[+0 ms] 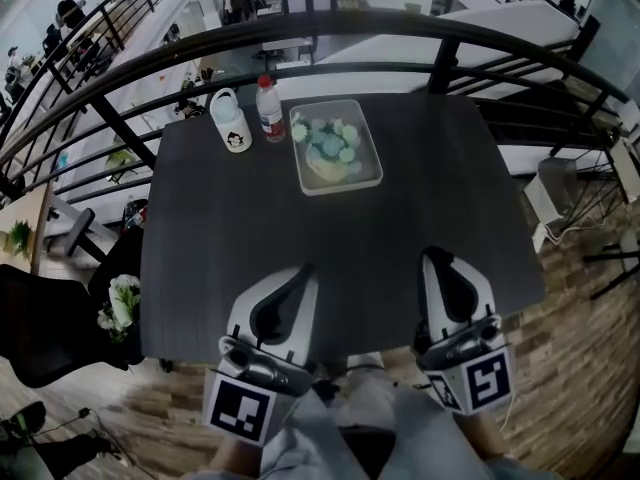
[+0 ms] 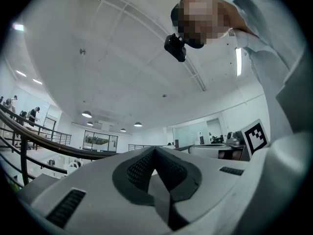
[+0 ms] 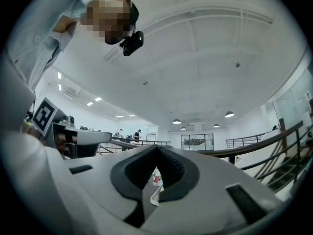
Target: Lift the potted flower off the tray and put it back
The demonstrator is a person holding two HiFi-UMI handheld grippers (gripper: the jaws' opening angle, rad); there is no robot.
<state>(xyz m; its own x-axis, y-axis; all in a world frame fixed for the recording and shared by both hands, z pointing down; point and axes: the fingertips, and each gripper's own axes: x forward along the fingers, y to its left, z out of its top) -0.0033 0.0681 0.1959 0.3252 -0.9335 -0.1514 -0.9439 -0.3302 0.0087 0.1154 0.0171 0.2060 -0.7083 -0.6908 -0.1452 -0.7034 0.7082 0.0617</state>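
The potted flower (image 1: pixel 332 142), pale green and white blooms in a light pot, stands inside a clear rectangular tray (image 1: pixel 372 154) at the far middle of the dark table (image 1: pixel 400 228). My left gripper (image 1: pixel 305 266) hovers over the table's near edge, well short of the tray, shut with nothing in it. My right gripper (image 1: pixel 432 253) is beside it at the near right, also shut and empty. In the left gripper view the jaws (image 2: pixel 155 149) meet at their tips. In the right gripper view the closed jaws (image 3: pixel 157 147) frame the tray's rim (image 3: pixel 154 197).
A white mug (image 1: pixel 231 121) and a red-capped bottle (image 1: pixel 270 108) stand left of the tray. A black railing (image 1: pixel 300 38) curves behind the table. A black chair (image 1: pixel 40 328) and a small plant (image 1: pixel 122 303) lie off the table's left edge.
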